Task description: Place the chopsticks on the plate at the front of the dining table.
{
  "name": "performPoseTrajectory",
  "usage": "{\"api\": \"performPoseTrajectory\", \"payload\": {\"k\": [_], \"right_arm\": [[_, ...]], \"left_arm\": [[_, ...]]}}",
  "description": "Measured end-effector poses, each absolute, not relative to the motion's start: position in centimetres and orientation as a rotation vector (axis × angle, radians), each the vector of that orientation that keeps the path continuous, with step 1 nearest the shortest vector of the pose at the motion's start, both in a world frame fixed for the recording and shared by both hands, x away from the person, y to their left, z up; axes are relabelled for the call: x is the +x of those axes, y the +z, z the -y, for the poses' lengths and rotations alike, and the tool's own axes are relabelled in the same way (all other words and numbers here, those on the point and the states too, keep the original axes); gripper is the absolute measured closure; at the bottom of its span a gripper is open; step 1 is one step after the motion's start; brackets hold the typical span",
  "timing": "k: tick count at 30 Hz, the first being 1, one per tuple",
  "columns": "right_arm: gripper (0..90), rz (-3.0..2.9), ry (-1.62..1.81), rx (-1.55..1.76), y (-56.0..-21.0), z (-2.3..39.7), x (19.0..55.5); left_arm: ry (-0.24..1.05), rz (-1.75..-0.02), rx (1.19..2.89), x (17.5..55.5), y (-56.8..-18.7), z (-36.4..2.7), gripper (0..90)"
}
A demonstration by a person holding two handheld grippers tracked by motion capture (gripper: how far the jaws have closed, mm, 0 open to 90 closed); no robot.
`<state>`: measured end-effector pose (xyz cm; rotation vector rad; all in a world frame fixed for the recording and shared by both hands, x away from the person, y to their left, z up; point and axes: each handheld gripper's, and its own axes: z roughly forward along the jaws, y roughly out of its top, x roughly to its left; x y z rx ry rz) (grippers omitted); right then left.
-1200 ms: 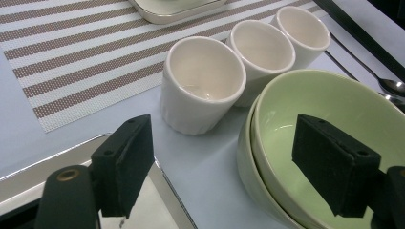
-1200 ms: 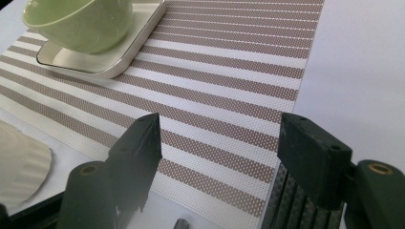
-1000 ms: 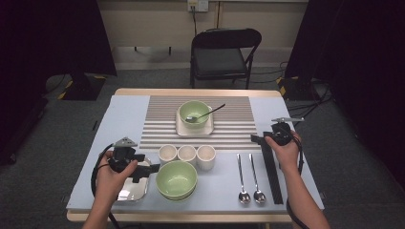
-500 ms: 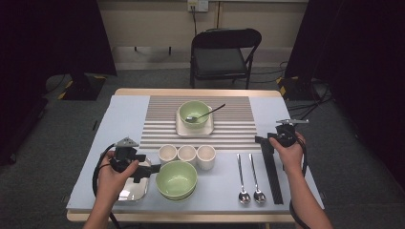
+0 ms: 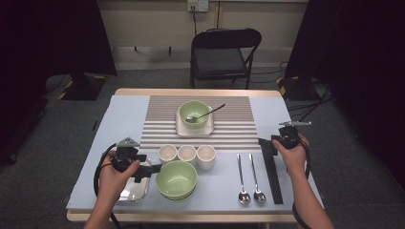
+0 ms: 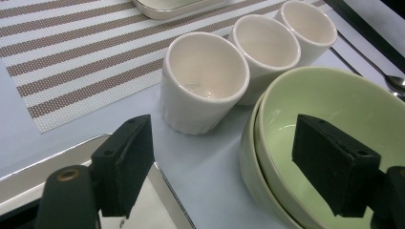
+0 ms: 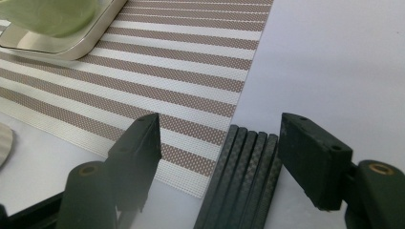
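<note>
My left gripper (image 5: 145,170) hovers open at the front left, one jaw over a steel tray (image 5: 128,192) and the other over the rim of two stacked green bowls (image 5: 177,180). In the left gripper view, the left gripper (image 6: 224,167) has nothing between its pads; the bowls (image 6: 325,114) and three white cups (image 6: 205,78) lie just ahead. My right gripper (image 5: 265,145) stands open at the far end of a bundle of black chopsticks (image 5: 272,172). In the right gripper view, the right gripper (image 7: 222,162) straddles the chopsticks (image 7: 243,181), and its pads stay clear of them.
Two spoons (image 5: 249,177) lie between the bowls and the chopsticks. A striped placemat (image 5: 162,129) carries a square plate with a green bowl (image 5: 194,112) and a spoon in it. A black folding chair (image 5: 224,57) stands behind the table.
My right hand has shifted slightly to the right at the head of the chopsticks. The left hand has kept still.
</note>
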<state>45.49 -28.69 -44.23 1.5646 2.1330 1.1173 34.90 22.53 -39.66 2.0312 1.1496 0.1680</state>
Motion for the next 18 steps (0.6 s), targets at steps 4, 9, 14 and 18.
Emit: {"api": "performPoseTrajectory", "payload": {"k": [4,9,14,18], "right_arm": [[30.7,-2.126,1.111,1.574,-44.38,29.01,45.39],[31.4,-2.126,1.106,1.575,-44.57,29.14,45.3],[32.5,-2.129,1.101,1.573,-44.78,29.28,45.2],[32.6,-2.126,1.095,1.583,-44.97,29.47,45.11]], "left_arm": [[0.164,-1.137,2.039,34.89,-39.61,-22.39,21.9],[0.165,-1.13,2.038,34.89,-39.54,-22.42,21.9],[0.165,-1.132,2.039,34.88,-39.57,-22.4,21.9],[0.165,-1.13,2.038,34.89,-39.59,-22.43,22.0]]}}
